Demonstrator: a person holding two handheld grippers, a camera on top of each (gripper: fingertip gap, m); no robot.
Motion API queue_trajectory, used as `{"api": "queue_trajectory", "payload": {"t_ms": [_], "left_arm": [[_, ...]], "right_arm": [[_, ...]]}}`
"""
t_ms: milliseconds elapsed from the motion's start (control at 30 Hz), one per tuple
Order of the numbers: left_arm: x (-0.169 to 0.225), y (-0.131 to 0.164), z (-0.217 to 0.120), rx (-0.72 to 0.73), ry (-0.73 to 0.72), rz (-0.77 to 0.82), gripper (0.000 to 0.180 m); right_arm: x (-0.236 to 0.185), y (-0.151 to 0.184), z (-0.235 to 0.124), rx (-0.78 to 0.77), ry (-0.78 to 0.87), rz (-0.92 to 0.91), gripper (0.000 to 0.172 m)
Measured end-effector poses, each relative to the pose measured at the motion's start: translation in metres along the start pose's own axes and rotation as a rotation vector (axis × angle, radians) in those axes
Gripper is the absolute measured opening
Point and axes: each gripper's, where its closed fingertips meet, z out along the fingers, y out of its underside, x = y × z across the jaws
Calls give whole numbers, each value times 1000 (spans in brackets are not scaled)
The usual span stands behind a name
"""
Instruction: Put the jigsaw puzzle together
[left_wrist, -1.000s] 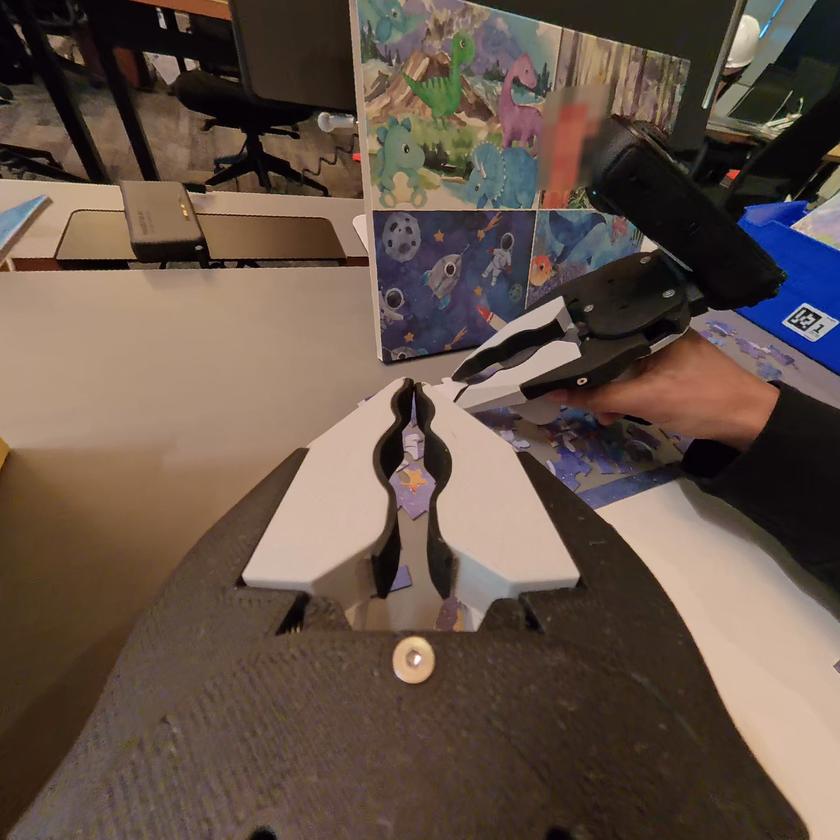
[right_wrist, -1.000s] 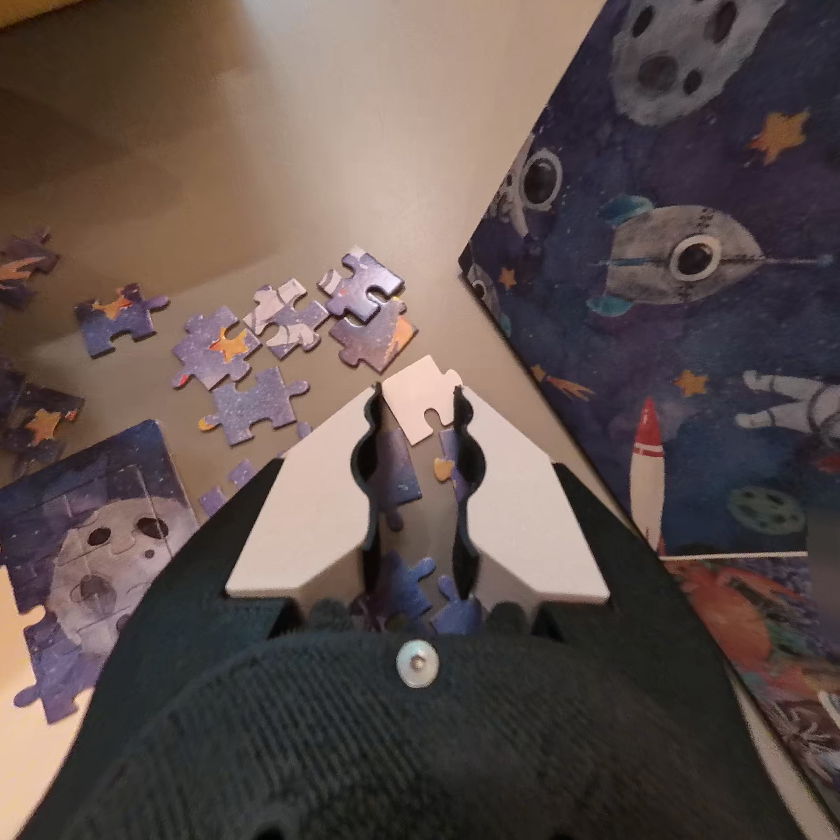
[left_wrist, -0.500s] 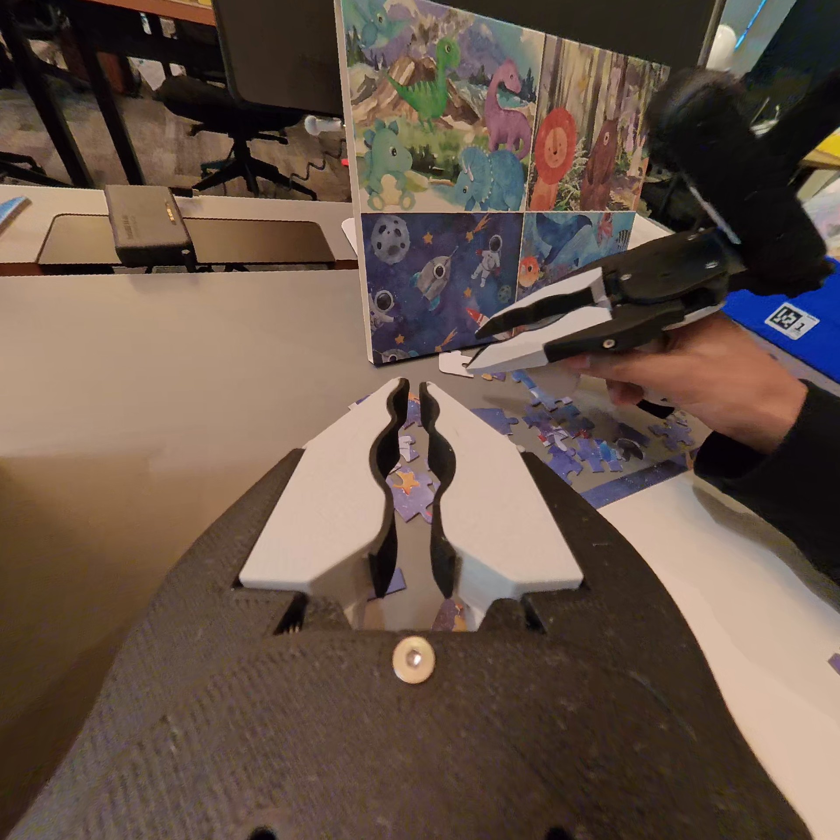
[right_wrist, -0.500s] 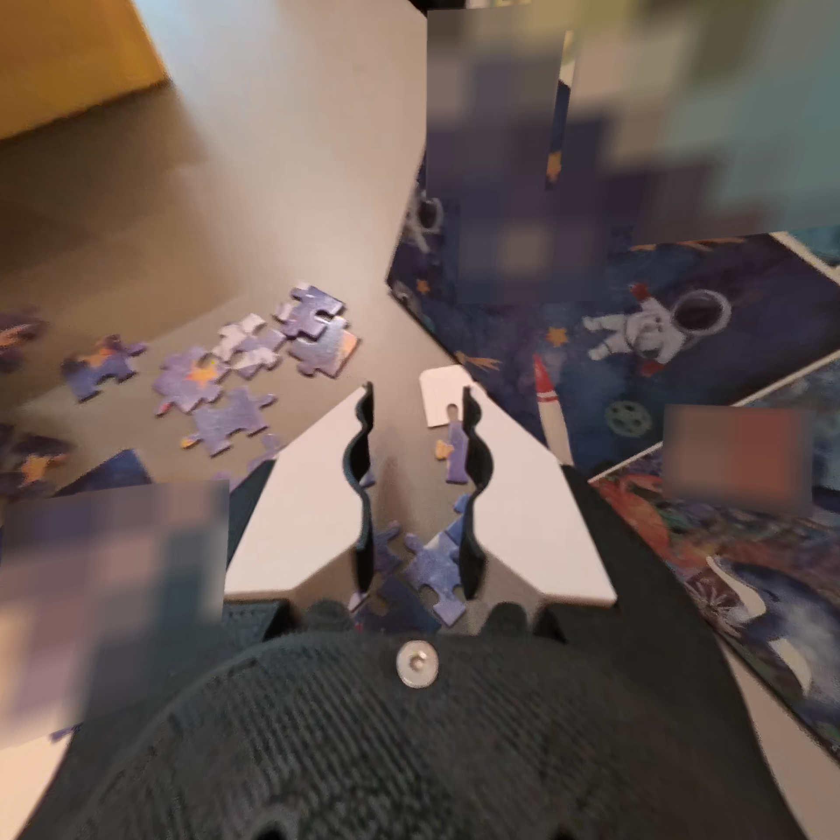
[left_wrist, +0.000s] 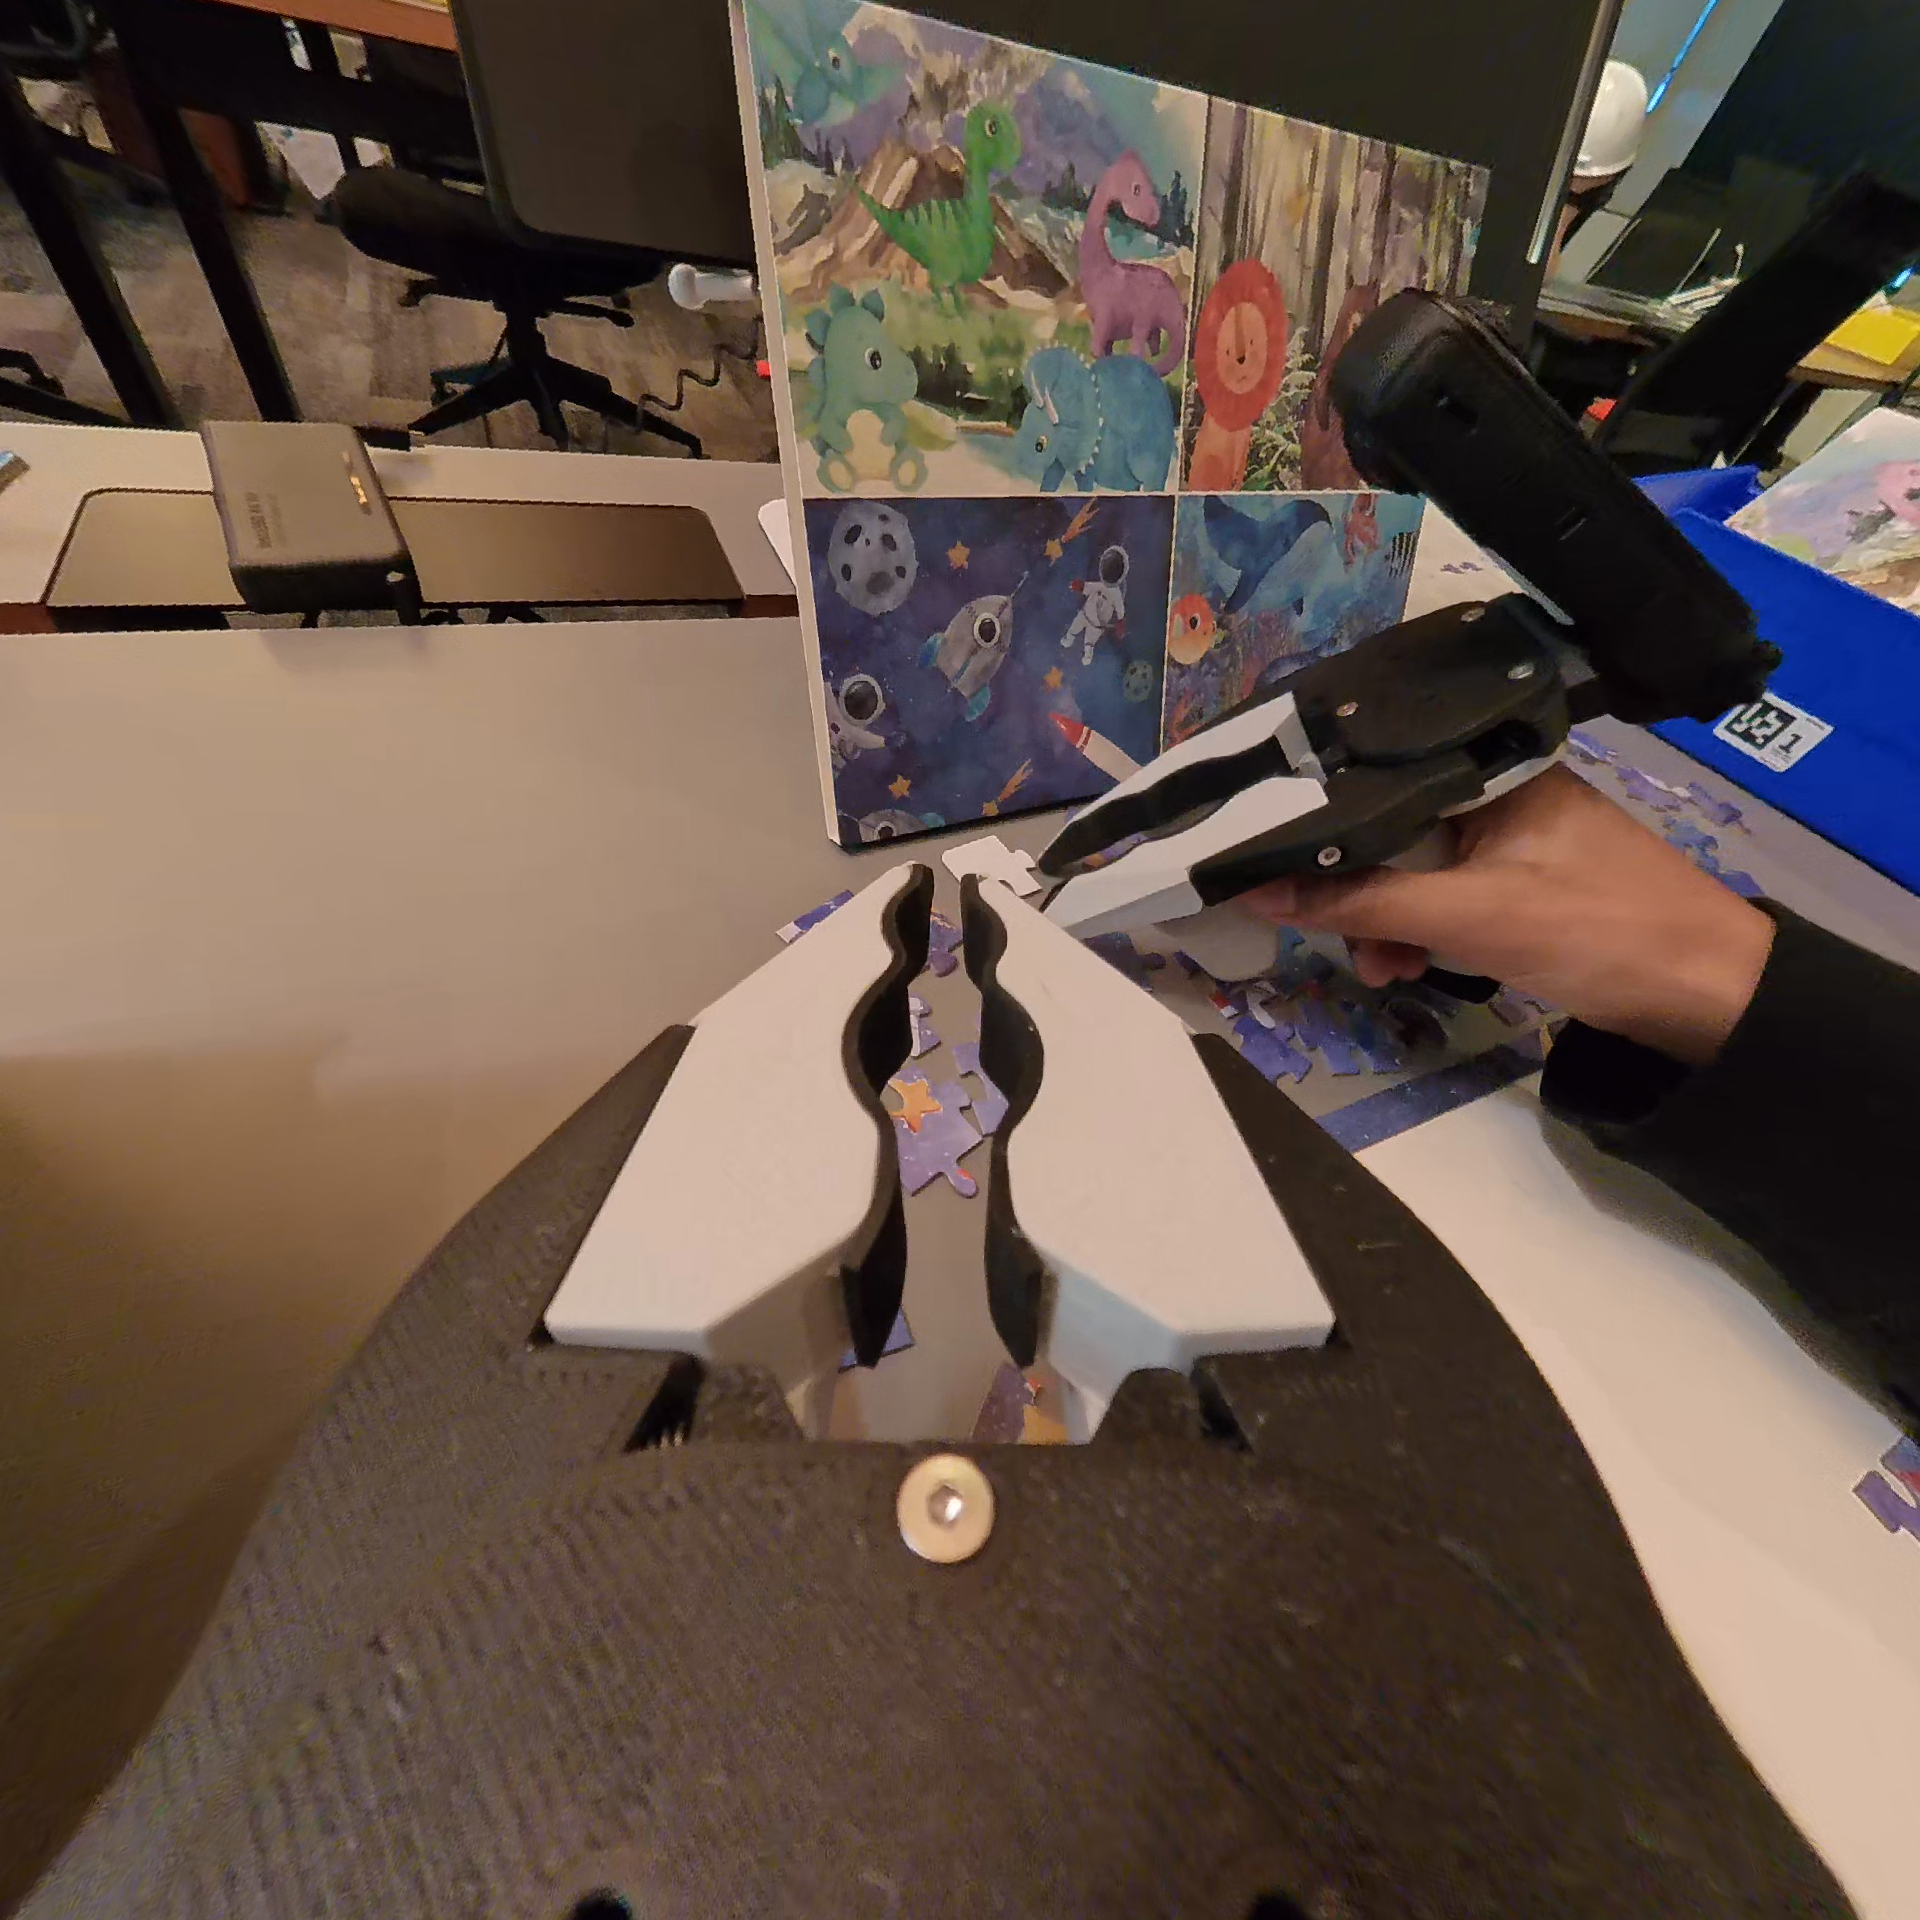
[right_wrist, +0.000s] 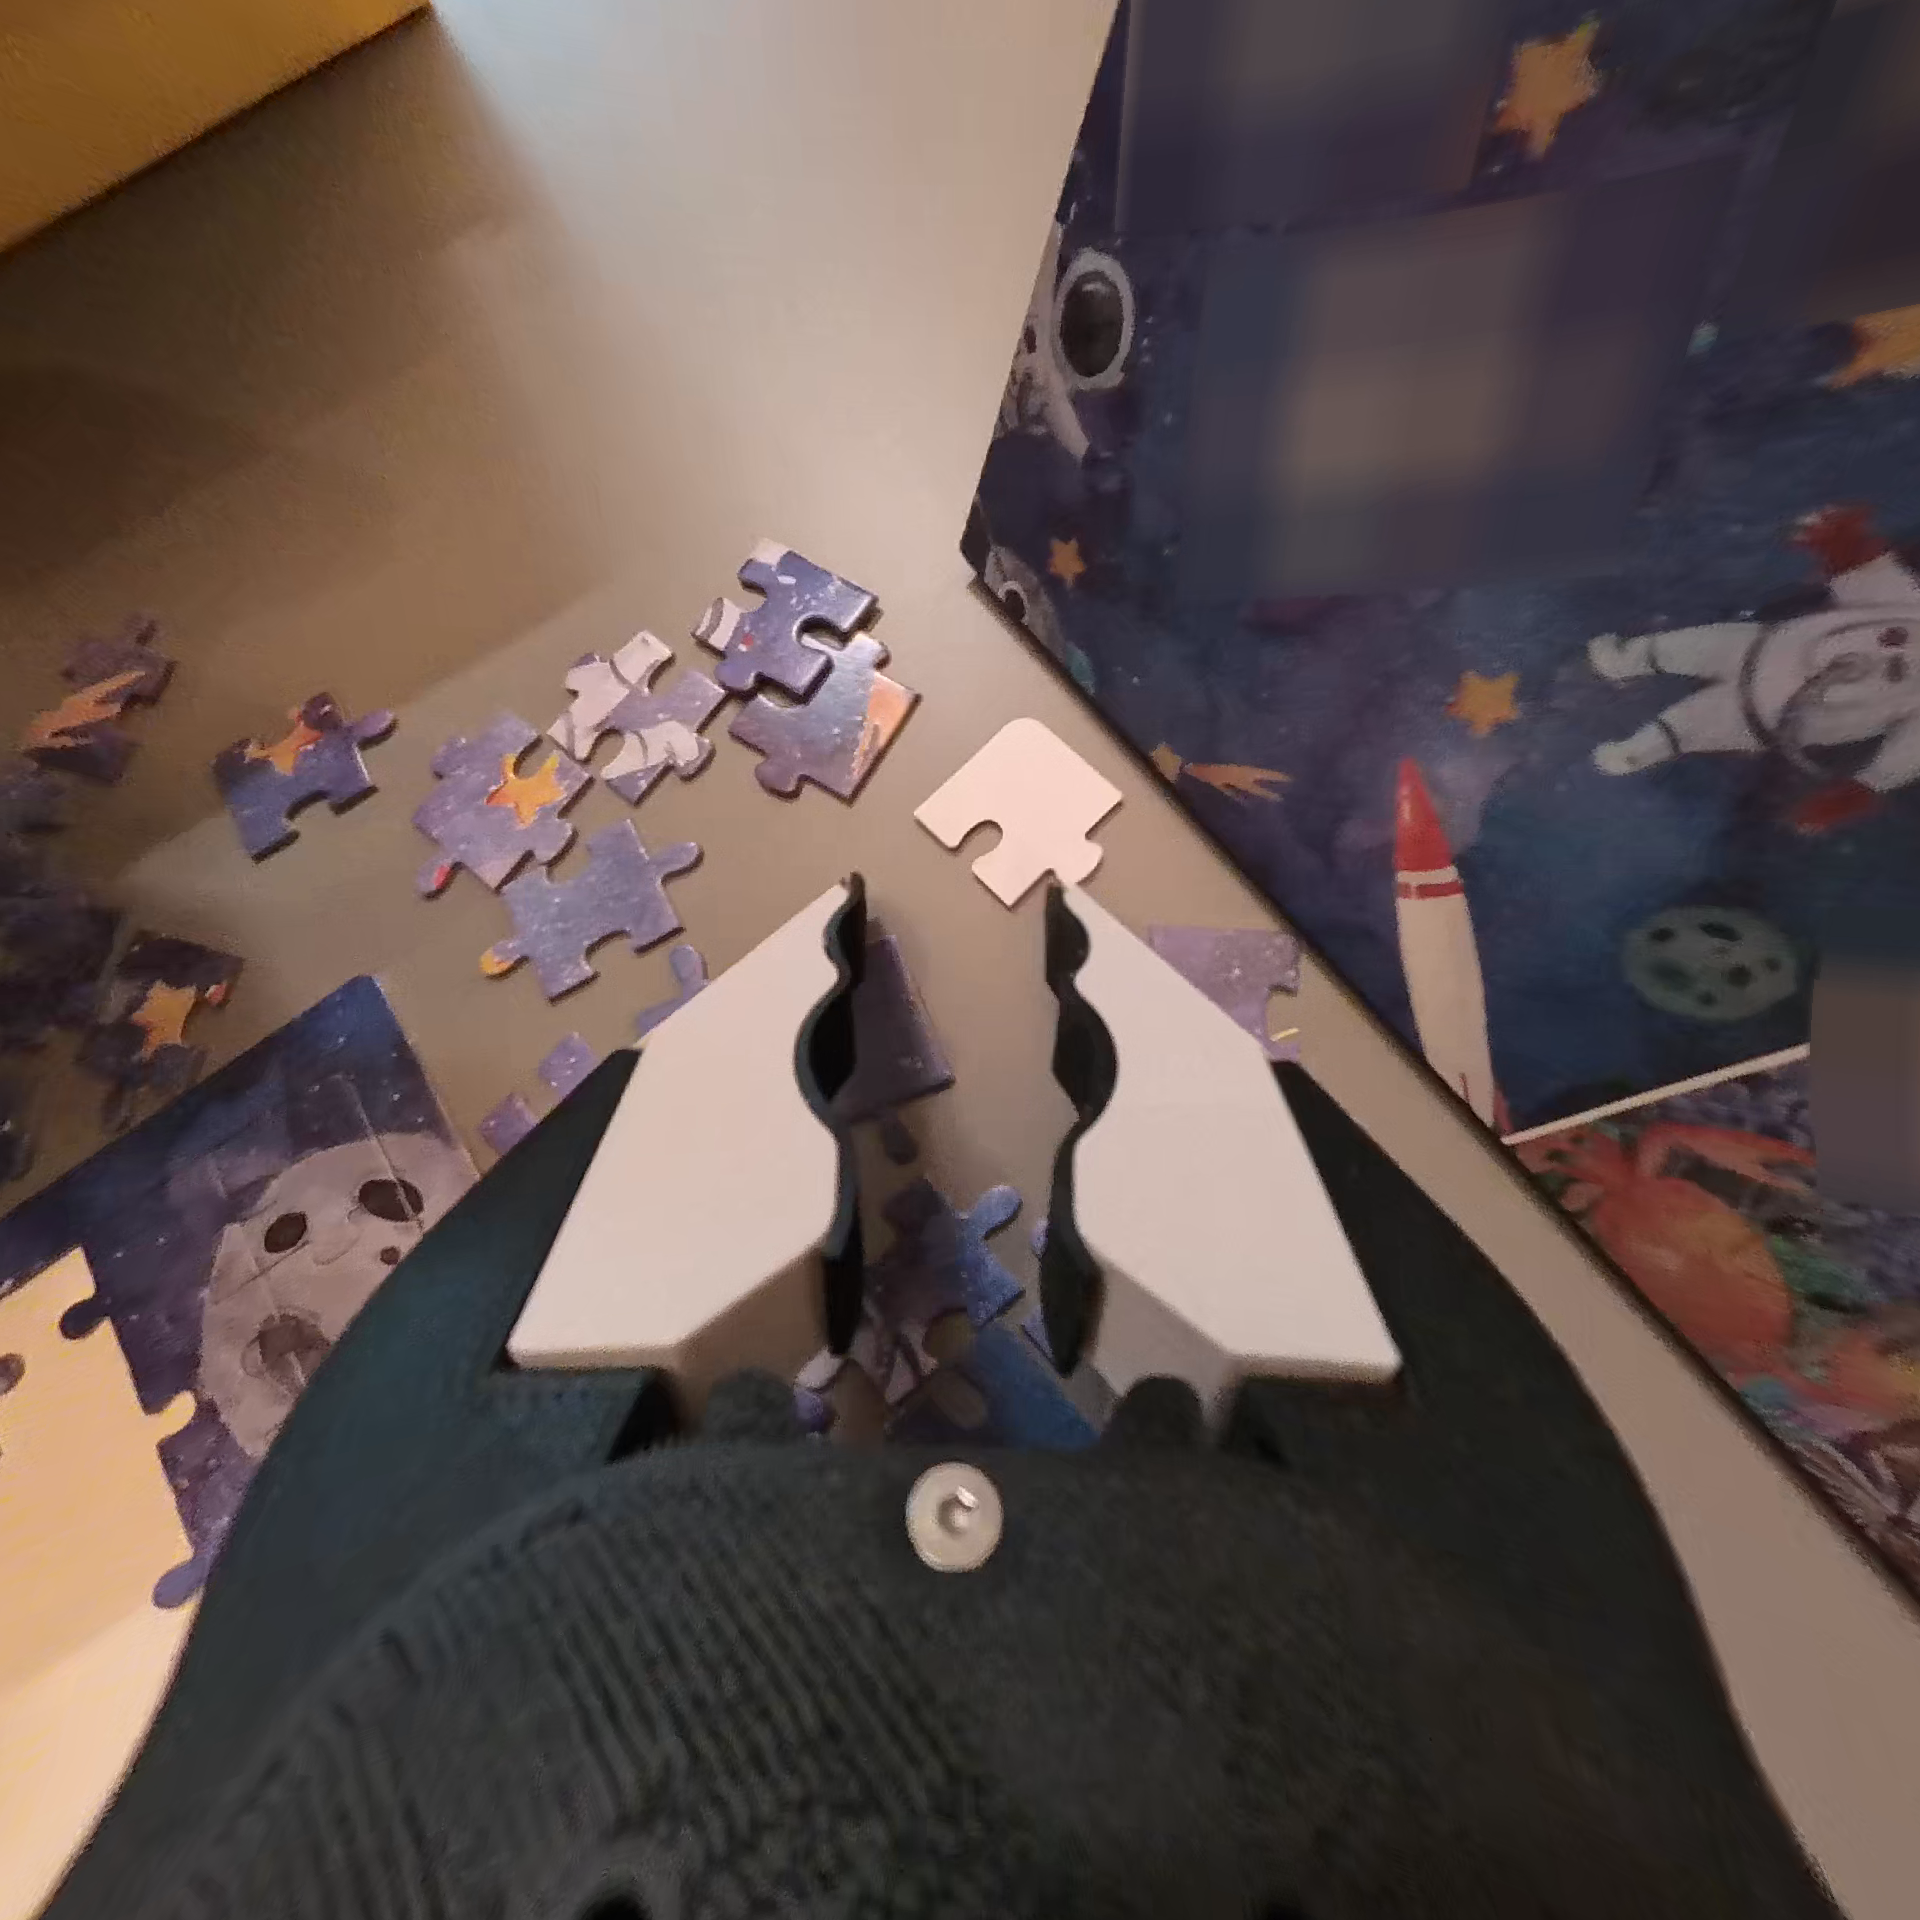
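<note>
Left gripper hangs over the grey table, its jaws nearly together with a thin slit between the dark pads, nothing between them. Blue puzzle pieces lie on the table below the slit, one with an orange star. Just ahead lies a white puzzle piece, blank side up. Right gripper, held in a hand with a dark sleeve, points its tips at that white piece, jaws a little apart. Behind stands an upright picture box showing dinosaurs, space and sea scenes. More blue pieces are scattered under the hand. Blue bin at far right; dark box on the far table to the left.
</note>
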Motion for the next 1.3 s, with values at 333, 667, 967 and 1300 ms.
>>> {"api": "queue_trajectory", "payload": {"t_ms": [333, 667, 967, 1300], "left_arm": [[-2, 2, 1, -8, -13, 7, 3], [-2, -1, -1, 4, -9, 2, 3], [19, -10, -5, 52, 126, -21, 15], [128, -31, -57, 201, 784, -4, 44]], "right_arm": [[4, -12, 15, 30, 115, -32, 39], [-13, -12, 2, 66, 32, 9, 33], [-80, -53, -81, 344, -470, 244, 32], [-151, -39, -191, 472, -1119, 494, 32]]}}
